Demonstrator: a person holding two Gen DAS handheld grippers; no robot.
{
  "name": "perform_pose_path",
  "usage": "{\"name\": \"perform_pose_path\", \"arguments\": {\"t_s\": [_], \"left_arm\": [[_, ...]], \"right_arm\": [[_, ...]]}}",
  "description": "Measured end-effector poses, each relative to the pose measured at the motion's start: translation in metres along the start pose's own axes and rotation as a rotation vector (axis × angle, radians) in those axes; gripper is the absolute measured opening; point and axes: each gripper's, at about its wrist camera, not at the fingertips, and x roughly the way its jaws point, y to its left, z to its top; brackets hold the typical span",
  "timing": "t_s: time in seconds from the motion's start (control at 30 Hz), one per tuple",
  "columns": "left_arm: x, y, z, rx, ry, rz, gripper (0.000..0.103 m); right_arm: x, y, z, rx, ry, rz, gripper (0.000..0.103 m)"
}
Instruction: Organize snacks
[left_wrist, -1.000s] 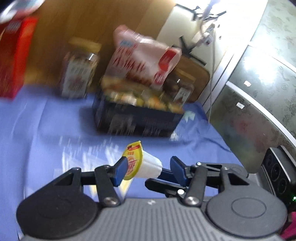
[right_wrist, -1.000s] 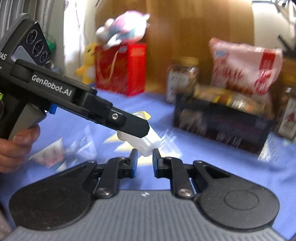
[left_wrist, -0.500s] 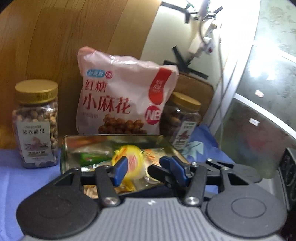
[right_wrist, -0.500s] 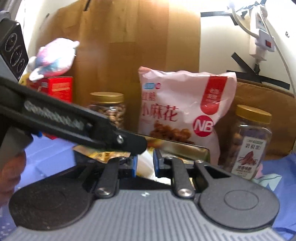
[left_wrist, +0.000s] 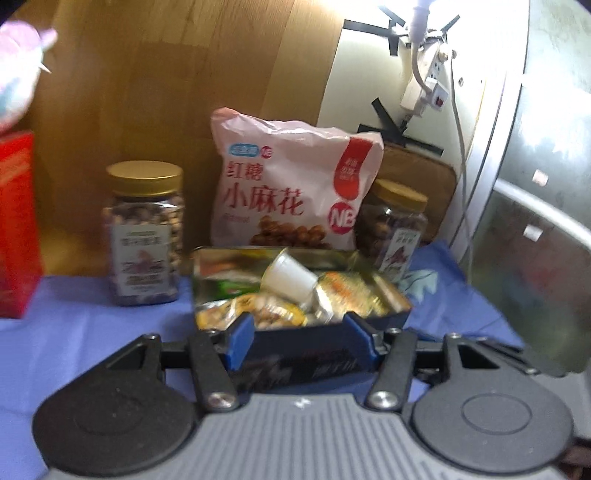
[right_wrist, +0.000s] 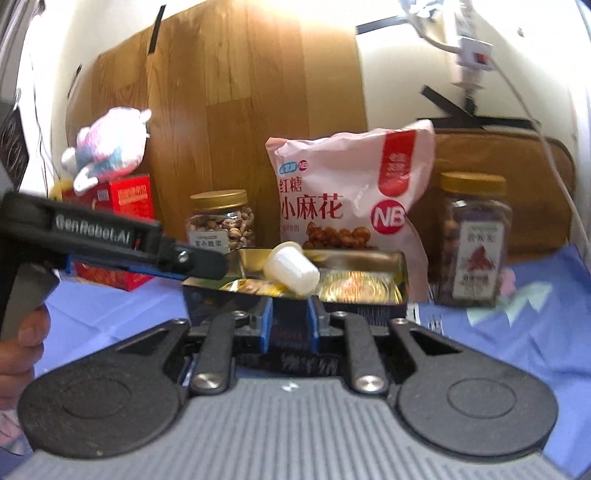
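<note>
A white jelly cup lies on its side on top of several wrapped snacks in an open tin on the blue cloth. My left gripper hangs just in front of the tin, its blue pads apart and opening, with nothing between them. In the right wrist view the left gripper reaches in from the left, short of the cup. My right gripper sits before the tin's front wall, its jaws opening with a narrow bare gap.
Behind the tin stand a pink snack bag and two gold-lidded jars. A red box with a plush toy stands at the left. A hand grips the left handle.
The left gripper carried the cup from above the cloth to over the tin and let it go; the cup now lies in the tin. Both grippers drew back, and the right jaws parted.
</note>
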Motion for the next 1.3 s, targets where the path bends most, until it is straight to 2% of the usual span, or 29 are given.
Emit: {"name": "perform_pose_path", "arguments": {"t_s": [0.03,0.13,0.2,0.3,0.33,0.37,0.43,0.67,0.77,1.0,1.3], "left_arm": [[-0.006,-0.005,-0.004,0.021,0.004,0.033,0.055],[-0.020,-0.014,-0.016,0.058,0.010,0.109,0.056],[-0.029,-0.019,-0.024,0.062,0.018,0.138,0.059],[-0.045,-0.026,-0.033,0.084,0.005,0.170,0.069],[-0.049,-0.028,-0.035,0.093,-0.003,0.182,0.078],[-0.053,-0.030,-0.037,0.104,-0.015,0.194,0.083],[-0.062,-0.036,-0.040,0.130,-0.035,0.217,0.083],[-0.082,-0.043,-0.051,0.127,-0.049,0.241,0.086],[-0.089,-0.045,-0.057,0.129,-0.053,0.246,0.092],[-0.104,-0.053,-0.067,0.152,-0.069,0.260,0.097],[-0.108,-0.055,-0.082,0.158,-0.034,0.289,0.103]], "right_arm": [[-0.007,0.001,-0.003,0.020,0.000,-0.004,0.035],[-0.022,0.006,-0.012,0.077,0.019,-0.005,0.037],[-0.029,0.008,-0.017,0.112,0.035,0.001,0.037],[-0.039,0.014,-0.025,0.152,0.057,-0.003,0.037],[-0.042,0.015,-0.027,0.165,0.062,-0.005,0.037],[-0.046,0.017,-0.030,0.175,0.065,-0.005,0.037],[-0.053,0.021,-0.033,0.188,0.069,-0.006,0.037],[-0.083,0.033,-0.034,0.185,0.017,-0.014,0.037],[-0.094,0.036,-0.034,0.188,-0.005,-0.018,0.037],[-0.112,0.043,-0.034,0.194,-0.044,-0.020,0.037],[-0.124,0.047,-0.035,0.232,-0.060,-0.013,0.045]]}}
